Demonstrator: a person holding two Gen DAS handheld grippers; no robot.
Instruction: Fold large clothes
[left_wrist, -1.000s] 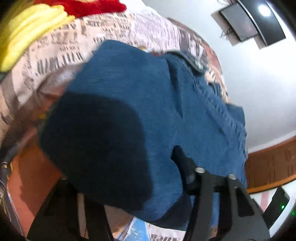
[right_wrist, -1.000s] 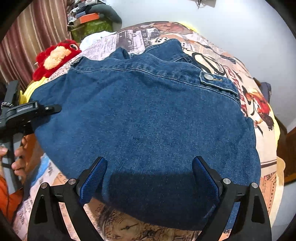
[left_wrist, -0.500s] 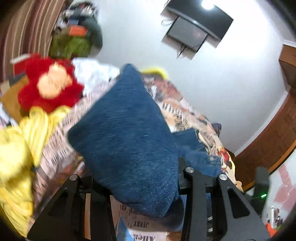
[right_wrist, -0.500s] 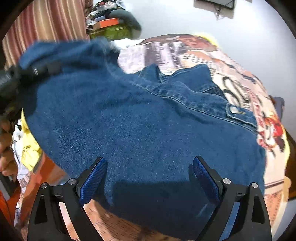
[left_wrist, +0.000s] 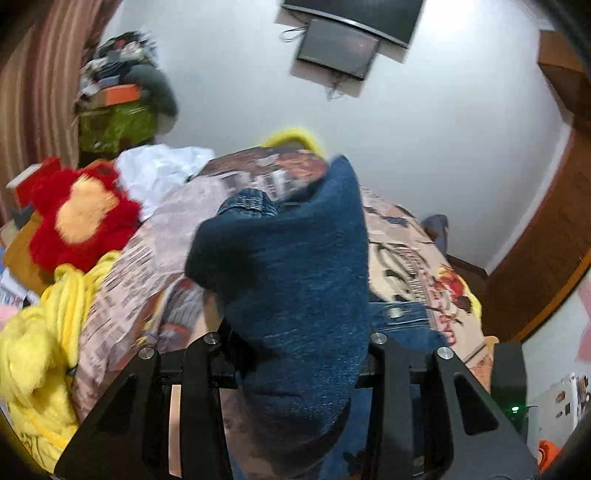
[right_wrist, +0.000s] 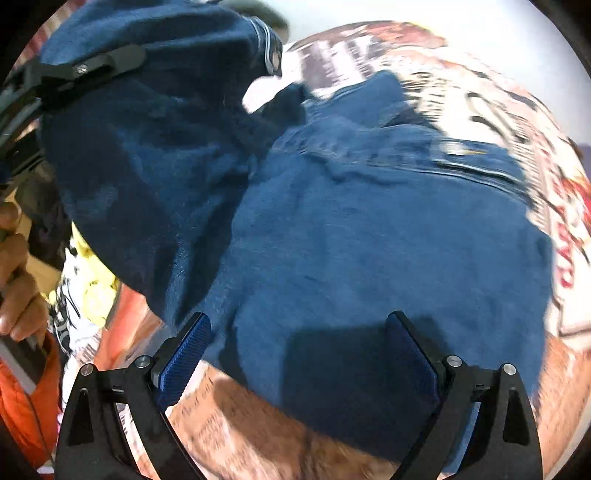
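A blue denim jacket (right_wrist: 369, 229) lies on a bed with a newspaper-print cover (right_wrist: 480, 96). My left gripper (left_wrist: 295, 343) is shut on the jacket's left side (left_wrist: 295, 266) and holds that flap lifted above the bed. In the right wrist view the left gripper (right_wrist: 92, 70) shows at the upper left, clamped on the raised denim. My right gripper (right_wrist: 295, 343) is open just above the jacket's near hem, with its blue pads (right_wrist: 184, 354) on either side of the cloth and holding nothing.
A red plush toy (left_wrist: 81, 214) and yellow fabric (left_wrist: 37, 339) lie on the bed's left side. White cloth (left_wrist: 159, 170) and a cluttered shelf (left_wrist: 114, 110) stand behind. A screen (left_wrist: 336, 48) hangs on the white wall. Wooden panelling (left_wrist: 546, 236) is at the right.
My left gripper has lifted the jacket's left side off the bed and carried it up and over toward the middle. My right gripper has stayed open at the near hem.
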